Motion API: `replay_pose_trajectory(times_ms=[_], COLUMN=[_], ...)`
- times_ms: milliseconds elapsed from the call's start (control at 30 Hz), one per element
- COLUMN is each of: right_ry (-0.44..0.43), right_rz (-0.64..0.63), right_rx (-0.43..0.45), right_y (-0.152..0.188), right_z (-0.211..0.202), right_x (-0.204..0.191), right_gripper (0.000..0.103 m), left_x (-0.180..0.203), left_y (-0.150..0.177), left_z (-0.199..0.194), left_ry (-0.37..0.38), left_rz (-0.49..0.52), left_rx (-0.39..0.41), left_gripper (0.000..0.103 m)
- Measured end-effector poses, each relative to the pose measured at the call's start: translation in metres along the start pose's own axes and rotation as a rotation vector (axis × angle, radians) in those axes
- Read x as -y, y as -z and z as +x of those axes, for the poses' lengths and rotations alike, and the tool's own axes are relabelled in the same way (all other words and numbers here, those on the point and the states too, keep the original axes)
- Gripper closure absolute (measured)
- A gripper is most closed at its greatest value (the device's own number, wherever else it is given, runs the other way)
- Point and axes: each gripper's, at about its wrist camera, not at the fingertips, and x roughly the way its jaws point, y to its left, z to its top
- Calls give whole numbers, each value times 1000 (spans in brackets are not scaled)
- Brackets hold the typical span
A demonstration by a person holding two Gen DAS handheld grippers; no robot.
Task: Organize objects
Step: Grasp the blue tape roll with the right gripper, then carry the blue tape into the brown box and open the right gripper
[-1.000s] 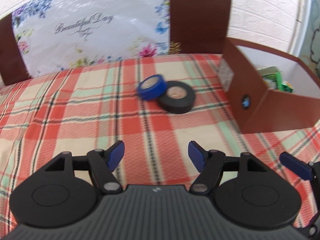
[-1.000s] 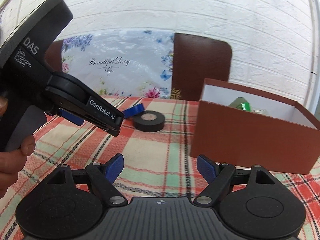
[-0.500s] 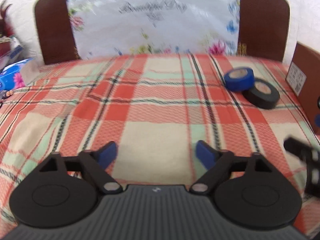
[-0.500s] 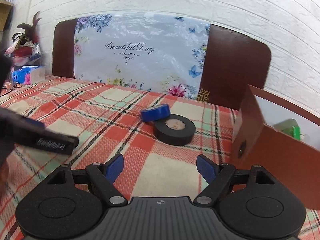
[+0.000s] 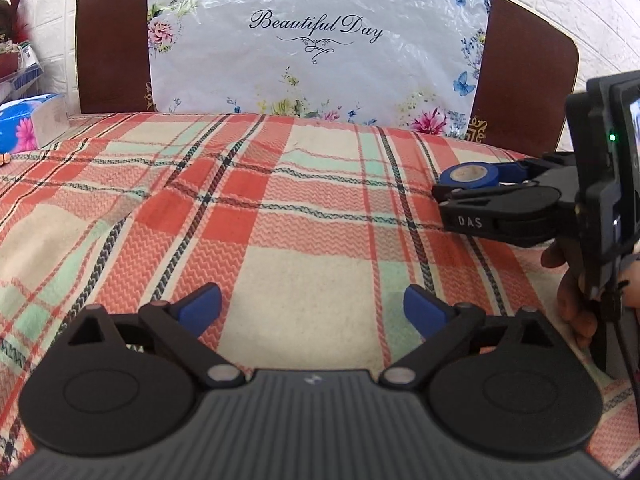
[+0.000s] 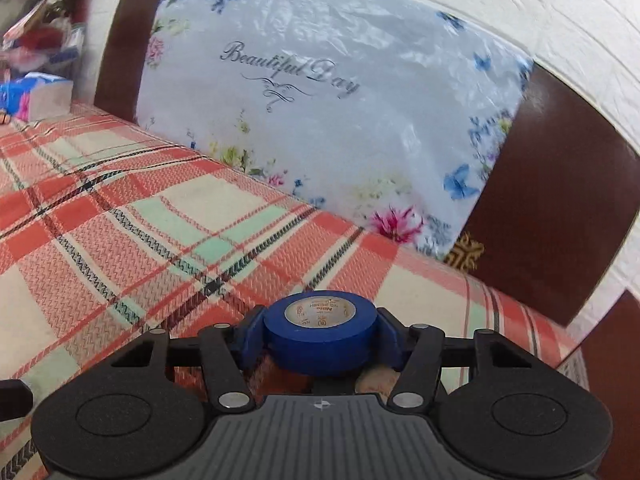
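A blue tape roll [image 6: 320,332] lies flat between the blue pads of my right gripper [image 6: 320,339], whose jaws are closing, and both pads press on its sides. In the left wrist view the same blue tape roll [image 5: 470,174] shows at the right, gripped by the right gripper [image 5: 474,182] just above the plaid cloth [image 5: 304,220]. My left gripper [image 5: 312,306] hovers low over the cloth in the foreground, its jaws opening wide with nothing between them. The black tape roll is hidden from both views.
A floral "Beautiful Day" plastic-wrapped cushion [image 5: 316,52] leans on the brown headboard [image 5: 112,40] at the back. A blue tissue box [image 5: 24,128] sits at the far left. A corner of the brown box [image 6: 612,360] is at the right. A hand [image 5: 576,300] holds the right gripper.
The right gripper moved forward to the blue tape roll and closed around it. The left gripper spread wider and swung left, away from the rolls and the box.
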Motion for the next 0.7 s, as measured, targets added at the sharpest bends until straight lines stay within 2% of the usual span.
replay_pose_trajectory(times_ms=[167,333,500,567,600,633,667,700], right_ry=[-39,-97,-37,3,23,31,32,30], right_rz=[86,209,358,368,364,365,366,366], right_rx=[-6,-40,-88,-98,-102,-101,-101,-99], right_y=[21,78,132,141,144,146,147,148], right_z=[-44,-128,-195,-206,-209,-212,-213,-213], right_x=[3,9,34,40,42,43,44,44], right_gripper=[48,48,47,37,23,21,21,21], left_x=[1,-1,1,8,14,18,23,30], left_y=[0,0,0,0,-1,-1,-2,-3], left_z=[0,-1,-1,-1,-2,-5,-11,-19], left_ry=[-3,-1,-1,-24,-40,-27,27,101], left_rz=[7,6,18,55,69,59,30,4], left_rx=[-3,-1,-10,-35,-53,-77,-99,-114], left_gripper=[3,3,2,0,0,1,1,6])
